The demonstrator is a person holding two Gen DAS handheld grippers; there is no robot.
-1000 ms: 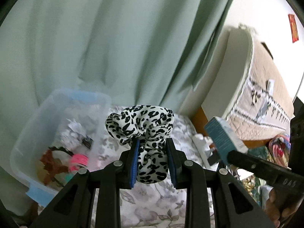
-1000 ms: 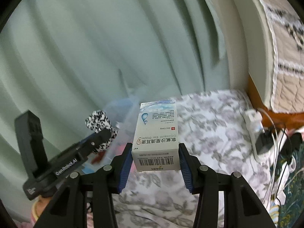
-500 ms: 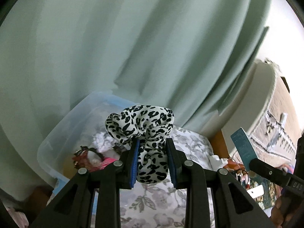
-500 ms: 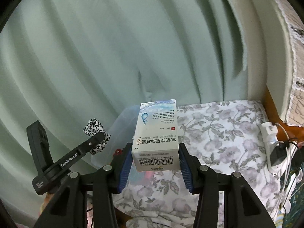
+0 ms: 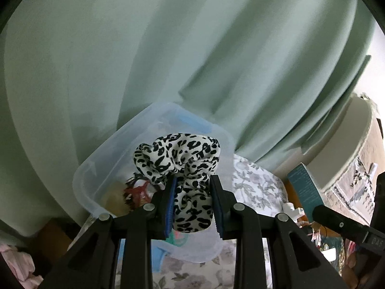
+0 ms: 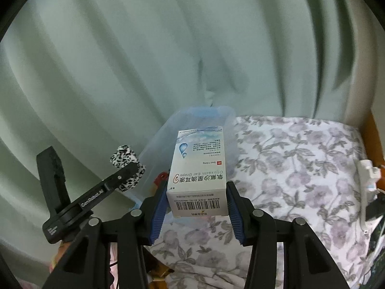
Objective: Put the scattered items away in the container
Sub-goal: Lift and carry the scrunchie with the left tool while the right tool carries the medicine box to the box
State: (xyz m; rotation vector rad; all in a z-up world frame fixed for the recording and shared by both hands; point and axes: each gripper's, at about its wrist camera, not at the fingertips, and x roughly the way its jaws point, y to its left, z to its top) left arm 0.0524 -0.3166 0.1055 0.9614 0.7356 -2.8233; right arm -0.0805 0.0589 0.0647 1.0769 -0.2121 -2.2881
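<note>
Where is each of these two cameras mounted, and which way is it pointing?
Left wrist: sits on the left gripper, looking forward along its fingers past the clamped leopard scrunchie to the clear bin and green curtain; the right gripper's finger shows at right.
Right wrist: sits on the right gripper, looking past its ear-drops box across the floral sheet; the left gripper shows at left.
Shared: bin, curtain, scrunchie, box, sheet.
</note>
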